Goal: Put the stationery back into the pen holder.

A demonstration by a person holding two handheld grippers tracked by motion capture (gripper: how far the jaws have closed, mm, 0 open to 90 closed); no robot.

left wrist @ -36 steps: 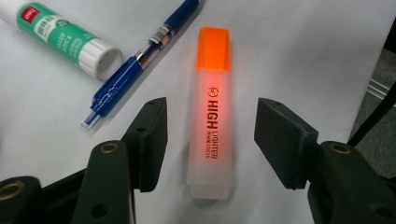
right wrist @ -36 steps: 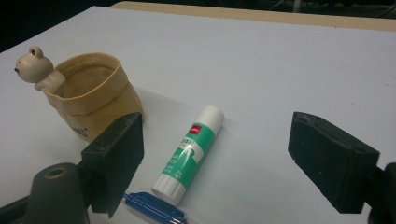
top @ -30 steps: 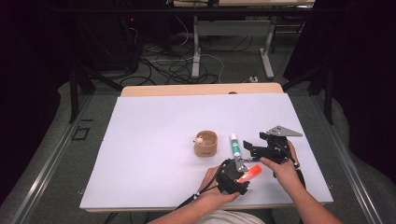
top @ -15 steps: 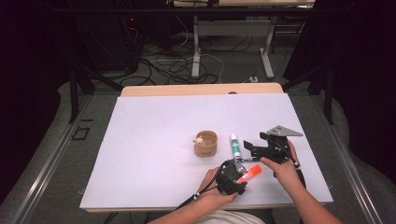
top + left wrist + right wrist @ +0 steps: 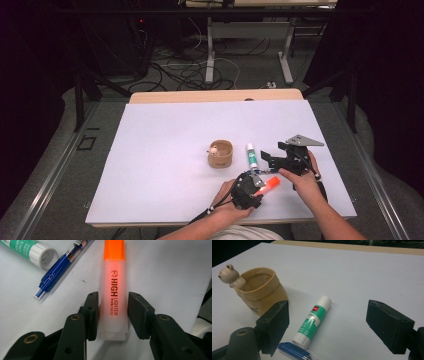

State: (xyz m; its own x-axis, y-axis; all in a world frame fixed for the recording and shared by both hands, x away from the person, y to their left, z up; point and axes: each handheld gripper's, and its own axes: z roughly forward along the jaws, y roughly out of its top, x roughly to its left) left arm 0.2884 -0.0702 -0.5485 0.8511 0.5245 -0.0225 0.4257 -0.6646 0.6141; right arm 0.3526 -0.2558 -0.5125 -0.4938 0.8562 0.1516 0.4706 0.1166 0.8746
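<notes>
An orange highlighter (image 5: 113, 290) lies lengthwise between the jaws of my left gripper (image 5: 112, 312), whose pads press on its clear barrel from both sides. From above, my left gripper (image 5: 257, 187) is near the table's front edge with the highlighter (image 5: 269, 185) sticking out to the right. My right gripper (image 5: 265, 159) stands wide open just behind it, low over the table. A green and white glue stick (image 5: 313, 318) lies between its open jaws, untouched. A blue pen (image 5: 58, 265) lies beside the glue stick (image 5: 32, 251).
A tan paper-bag-shaped cup (image 5: 220, 153) with a small bear figure (image 5: 229, 275) on its rim stands left of the glue stick (image 5: 251, 155). The white table top (image 5: 160, 140) stretches left and back, with a wooden strip (image 5: 215, 95) at its far edge.
</notes>
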